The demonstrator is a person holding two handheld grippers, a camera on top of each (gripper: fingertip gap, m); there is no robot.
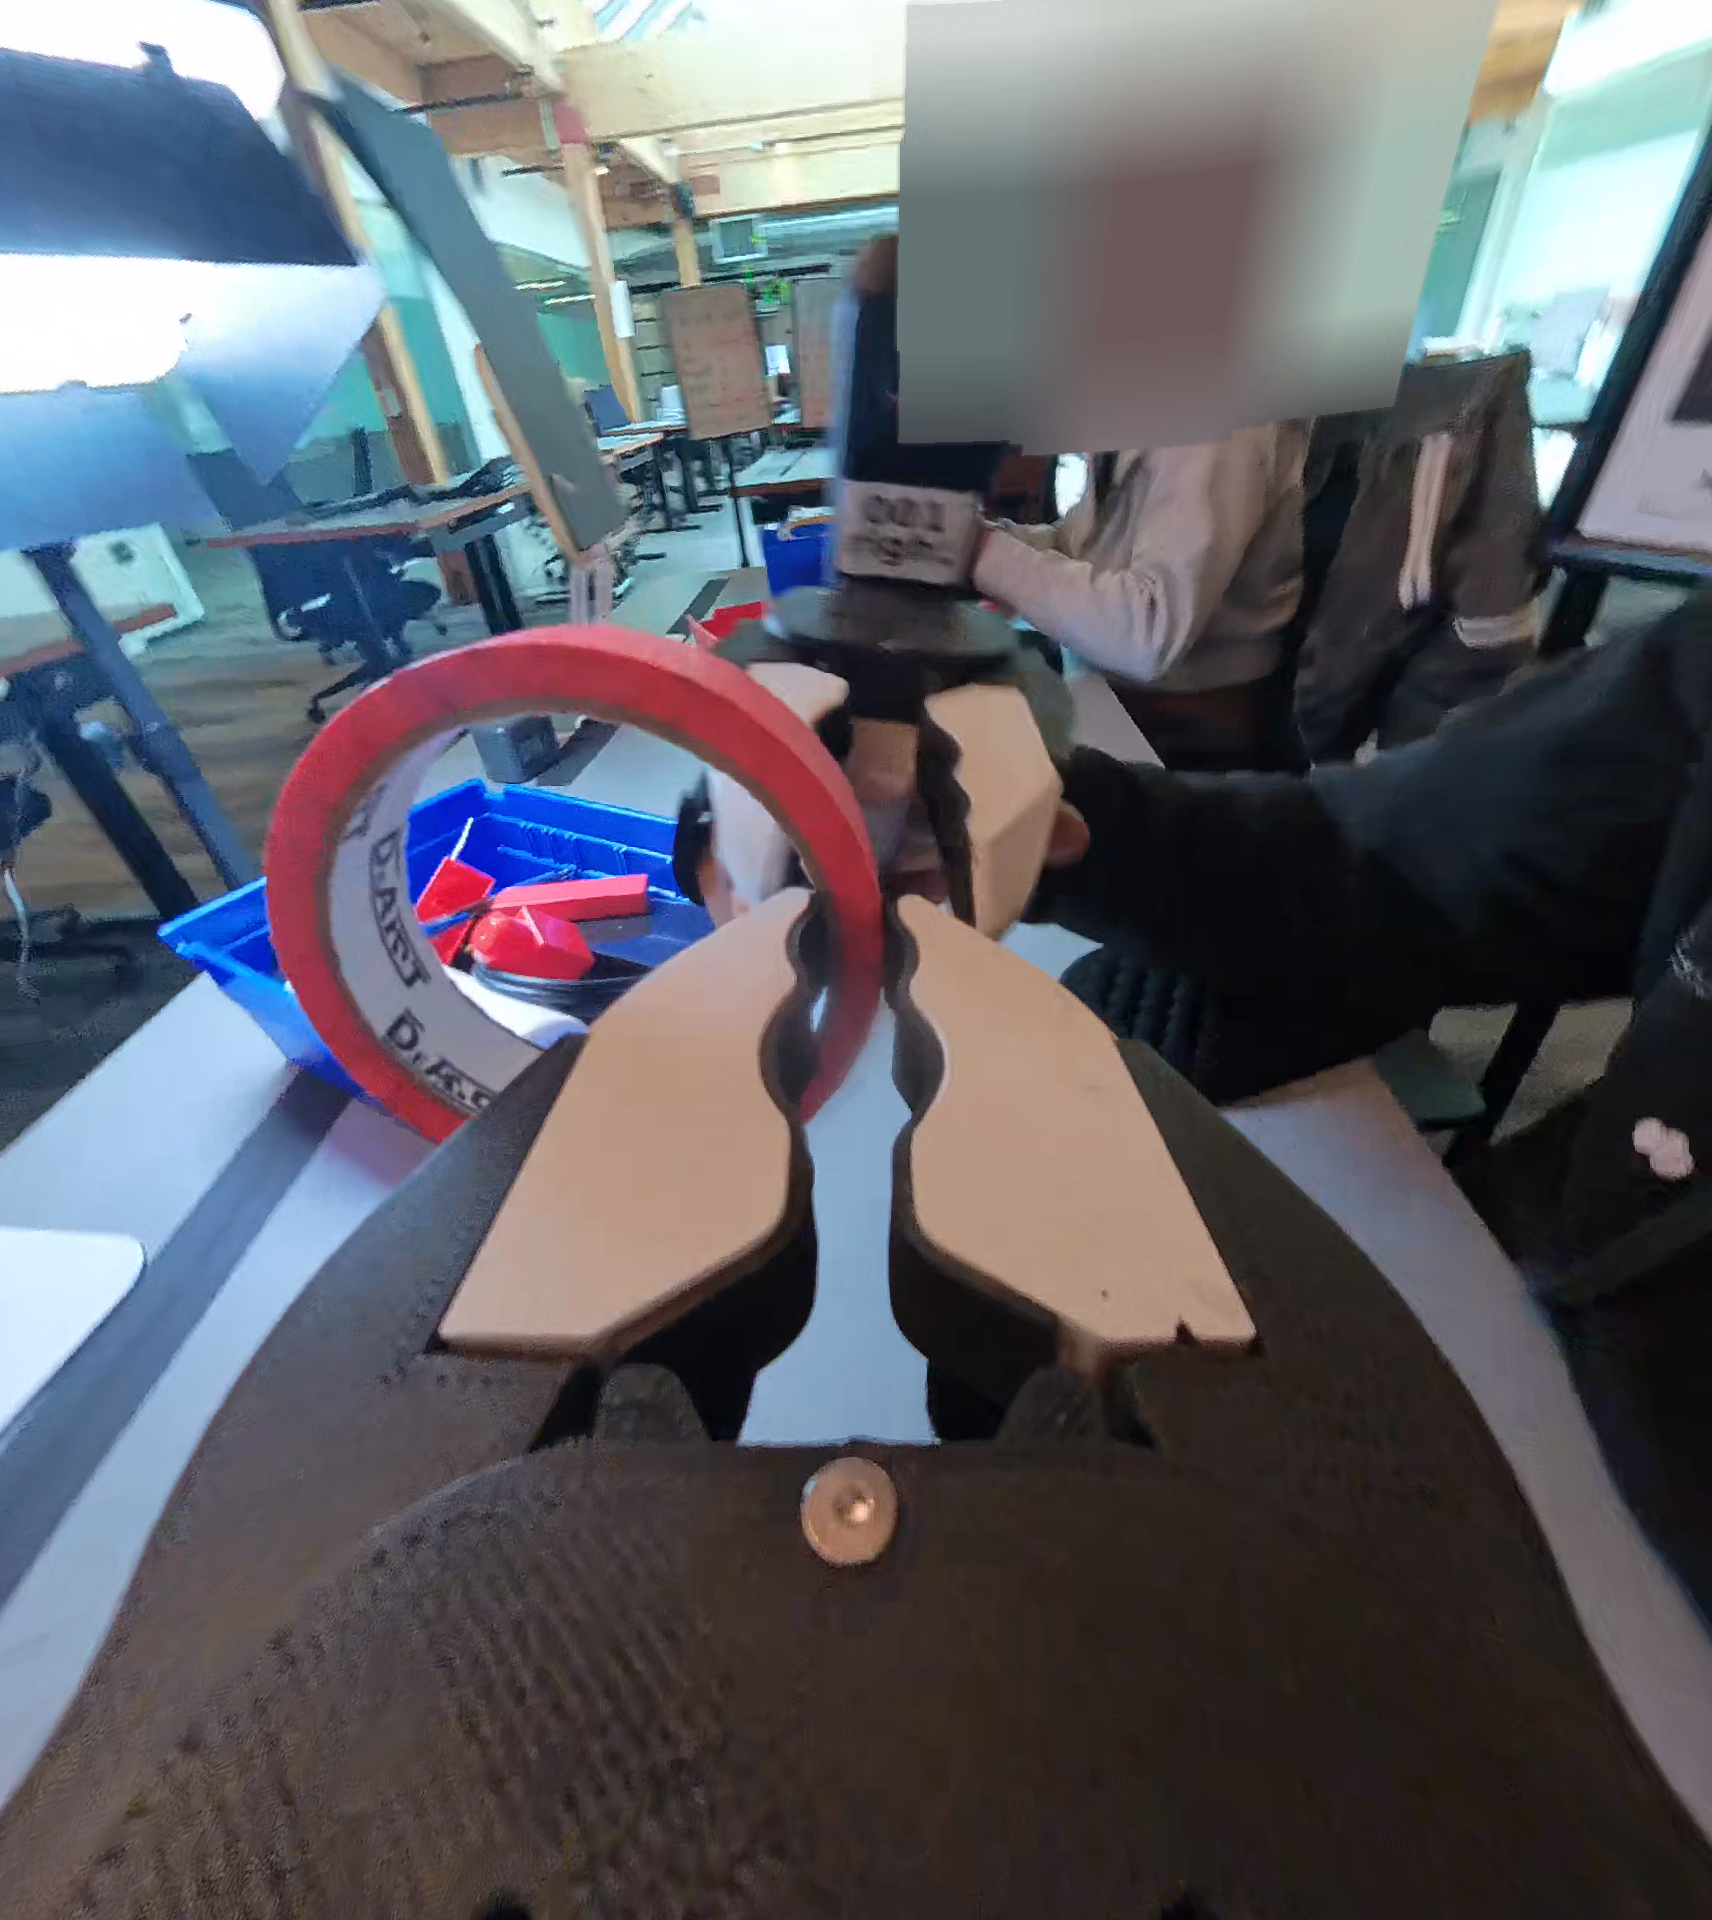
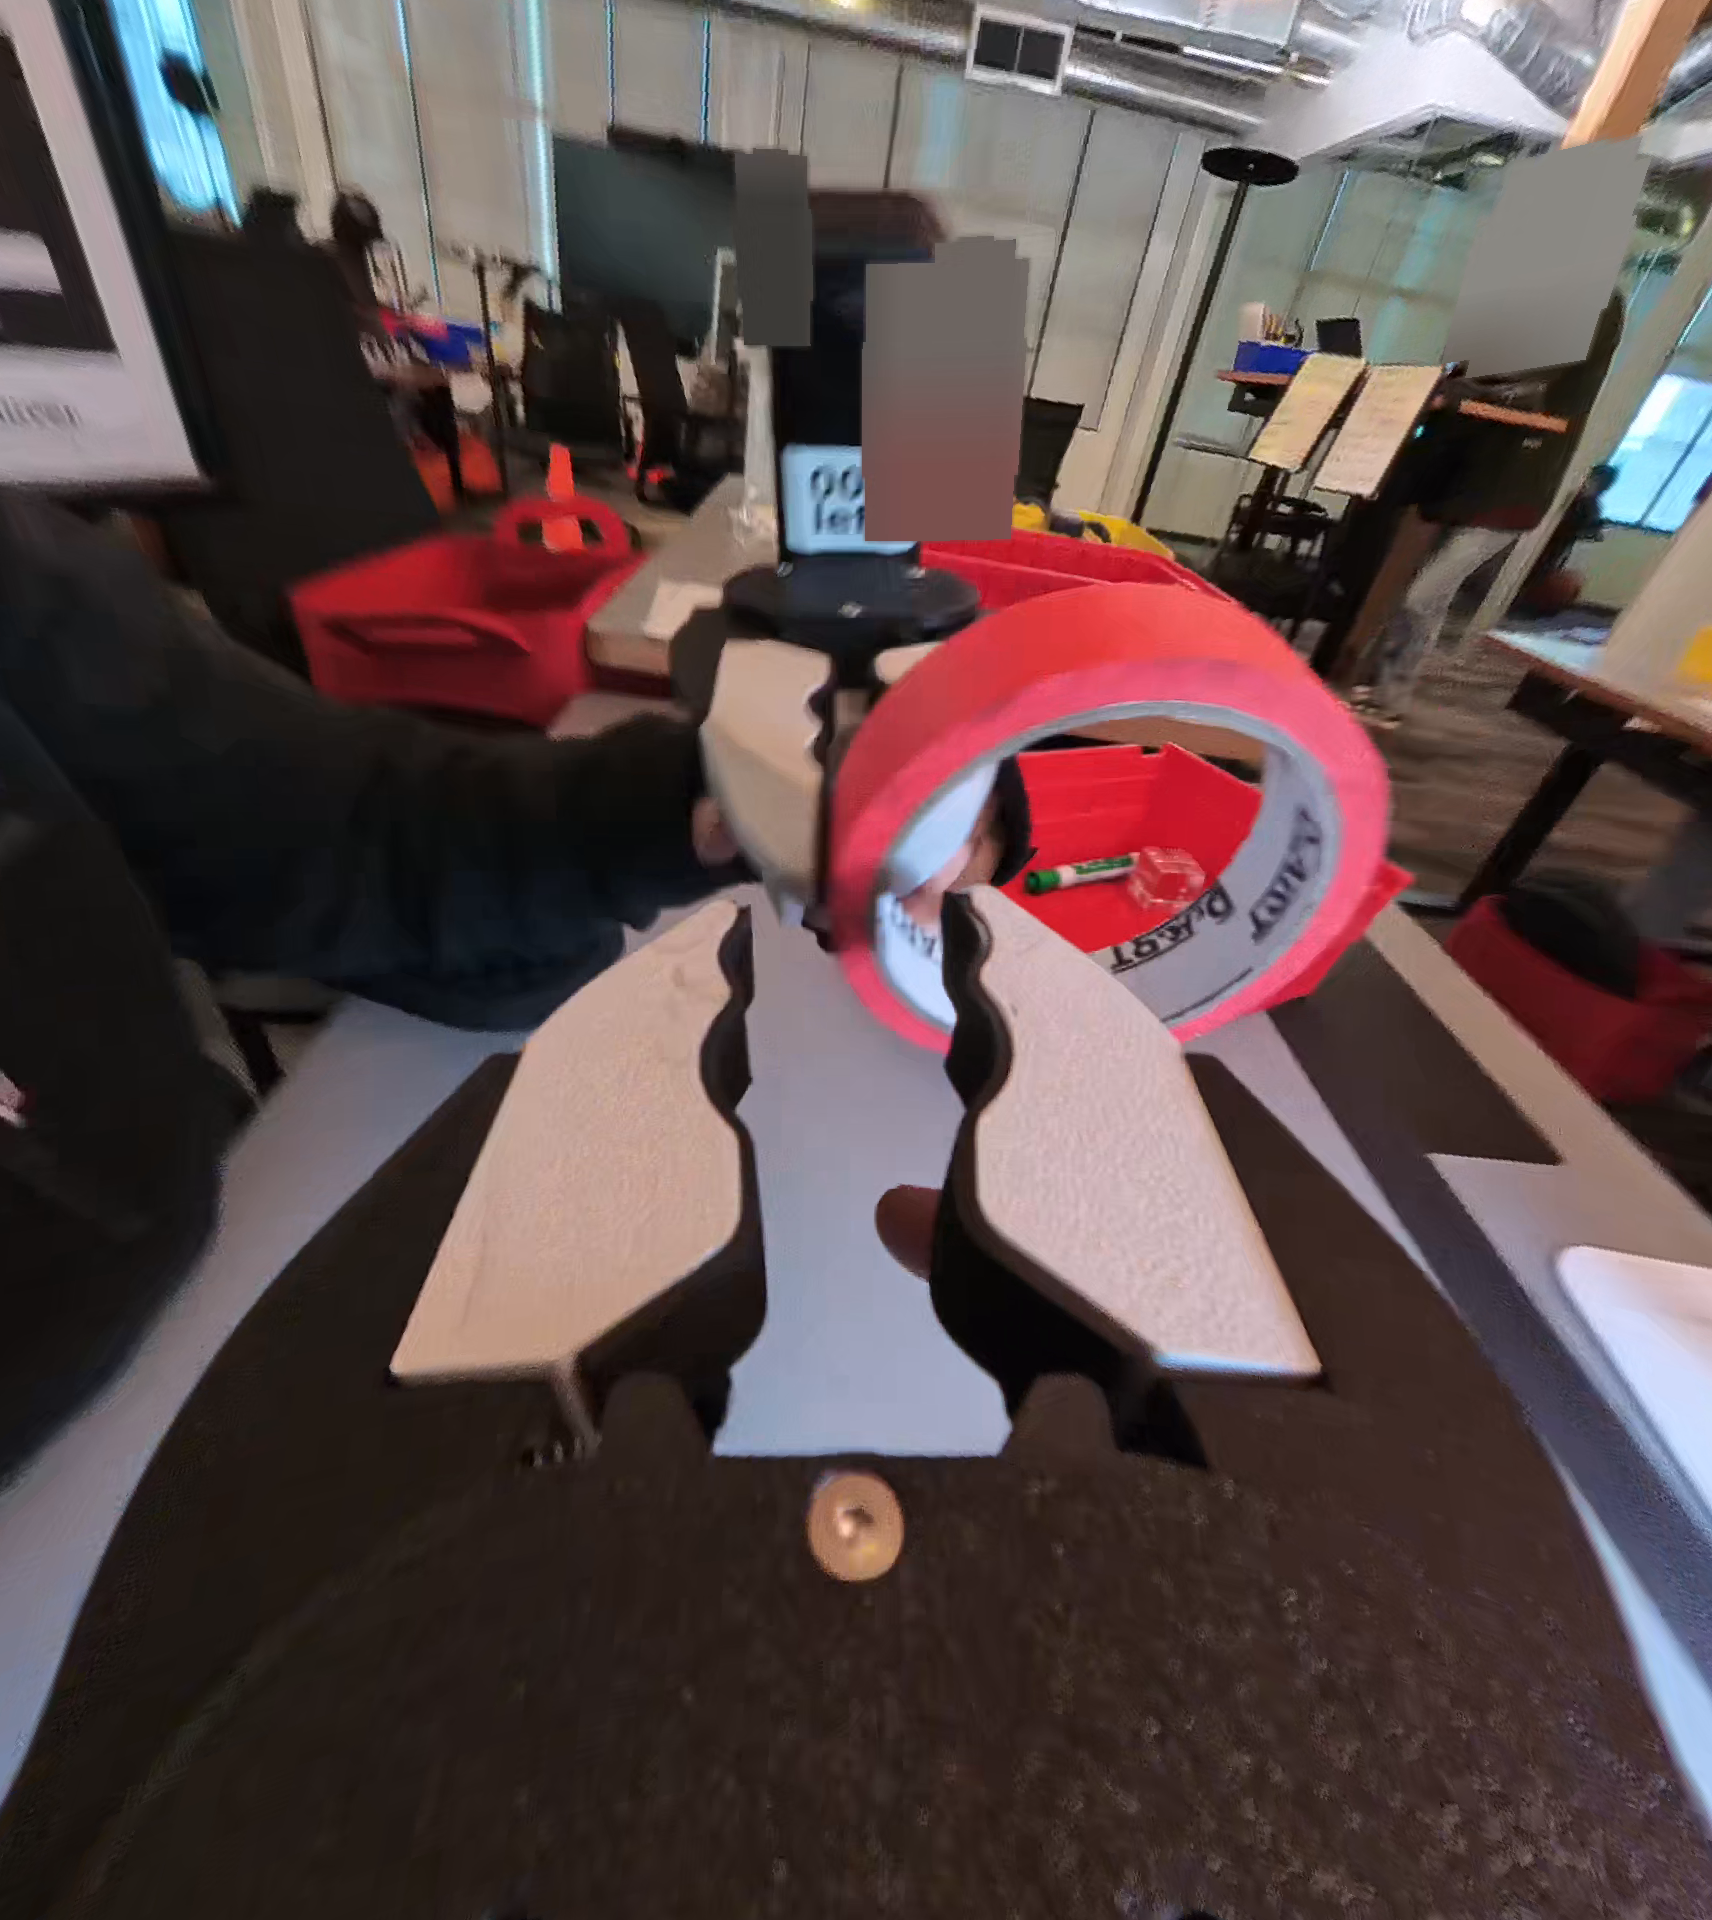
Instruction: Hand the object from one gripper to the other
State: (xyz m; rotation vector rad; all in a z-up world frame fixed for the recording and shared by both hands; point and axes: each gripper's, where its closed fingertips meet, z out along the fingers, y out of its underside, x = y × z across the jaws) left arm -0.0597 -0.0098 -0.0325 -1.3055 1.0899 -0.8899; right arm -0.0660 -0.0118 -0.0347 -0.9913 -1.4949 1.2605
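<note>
A red tape roll (image 1: 561,675) with a grey printed core is held upright above the table. My left gripper (image 1: 854,935) is shut on the roll's right rim, which is pinched between its fingertips. My right gripper (image 2: 847,920) is open; its left finger is outside the roll (image 2: 1122,655) and its right fingertip overlaps the hole, with the near rim between them. Each gripper faces the other: the right gripper (image 1: 893,831) shows beyond the roll in the left wrist view, and the left gripper (image 2: 847,862) shows clamped on the roll's edge in the right wrist view.
A blue bin (image 1: 218,935) with red parts sits on the grey table (image 1: 208,1070) behind the roll. A red bin (image 2: 1174,790) holds a green marker (image 2: 1080,873) and a clear cube (image 2: 1164,878). A black sleeve (image 1: 1351,862) reaches in. A white pad (image 2: 1704,1371) lies at the table's edge. Only a small space, under 4 cm, lies between the two pairs of fingers.
</note>
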